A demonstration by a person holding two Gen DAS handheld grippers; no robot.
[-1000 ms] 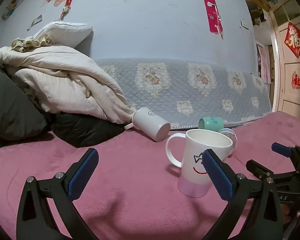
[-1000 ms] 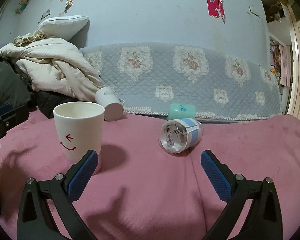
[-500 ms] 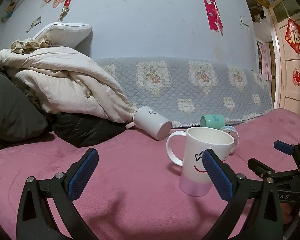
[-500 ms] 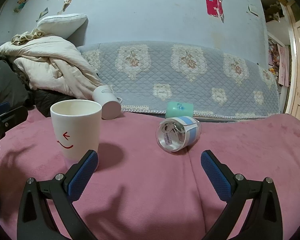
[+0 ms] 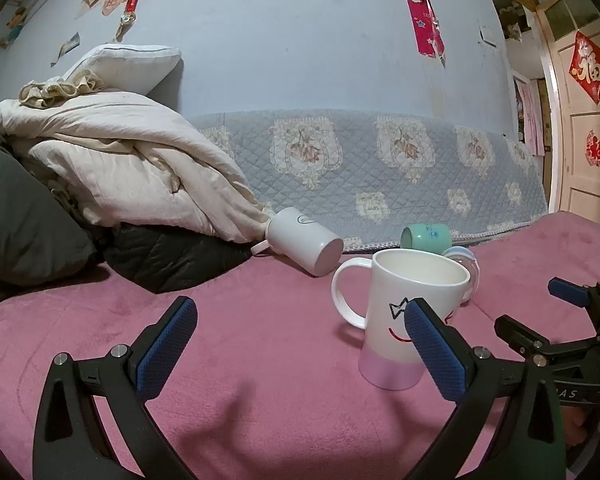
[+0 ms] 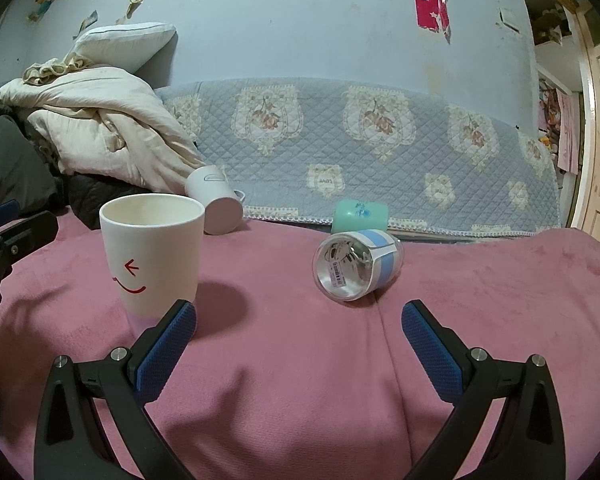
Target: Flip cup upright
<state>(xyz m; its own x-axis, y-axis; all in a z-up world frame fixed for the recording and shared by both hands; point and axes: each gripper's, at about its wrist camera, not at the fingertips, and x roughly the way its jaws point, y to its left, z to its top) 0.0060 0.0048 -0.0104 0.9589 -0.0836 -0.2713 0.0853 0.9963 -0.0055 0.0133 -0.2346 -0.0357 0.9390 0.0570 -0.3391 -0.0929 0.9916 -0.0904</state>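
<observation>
1. Left wrist view: the smiley mug (image 5: 404, 316) stands upright on the pink blanket (image 5: 260, 360), handle to the left, exactly where it stood a second ago.
2. The left gripper (image 5: 300, 344) hangs just in front of the mug with its jaws wide apart, holding nothing; its right pad overlaps the mug in this view, but contact cannot be told.
3. Right wrist view: the right gripper (image 6: 298, 344) also has its jaws apart and empty, and it has eased slightly nearer the glass cup (image 6: 356, 266), which lies on its side, base toward the camera.
4. Little else has shifted; the white mug (image 5: 304, 246) and green cup (image 6: 360, 216) still lie tipped by the quilted backrest (image 6: 380, 140).
5. One mug seems done; the glass cup looks like the next to right.
</observation>
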